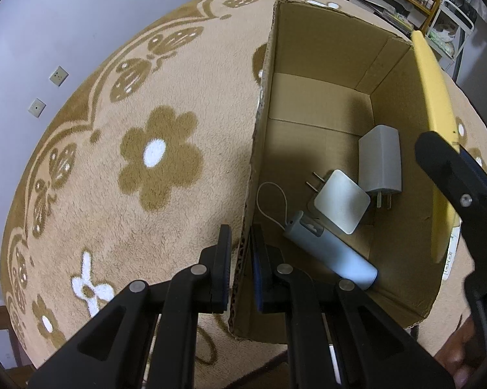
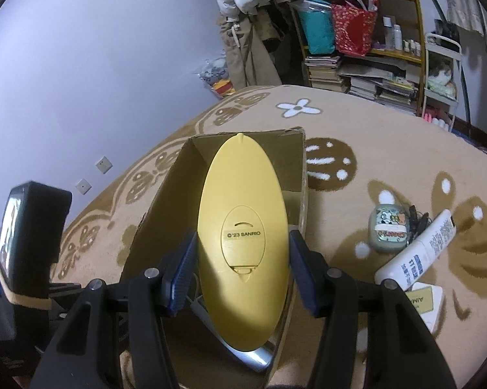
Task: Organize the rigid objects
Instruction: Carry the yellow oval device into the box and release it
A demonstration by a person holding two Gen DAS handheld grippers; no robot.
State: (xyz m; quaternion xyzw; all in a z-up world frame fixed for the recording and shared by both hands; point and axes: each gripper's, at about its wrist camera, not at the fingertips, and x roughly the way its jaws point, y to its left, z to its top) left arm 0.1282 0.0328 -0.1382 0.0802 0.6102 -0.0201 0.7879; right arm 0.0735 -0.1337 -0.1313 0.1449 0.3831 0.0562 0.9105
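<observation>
My right gripper (image 2: 243,269) clamps the yellow oval case (image 2: 243,236) across its width, its long axis running straight ahead over the open cardboard box (image 2: 159,207), so the drop lies forward and down. The label reads "©'23 SANRIO". My left gripper (image 1: 240,269) pinches the box wall.

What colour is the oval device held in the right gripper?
Yellow, with a printed Sanrio mark on its back; the right wrist view shows it best.

A home – cluttered bookshelf (image 2: 363,48), hanging clothes (image 2: 243,32), flowered rug (image 1: 146,162).
</observation>
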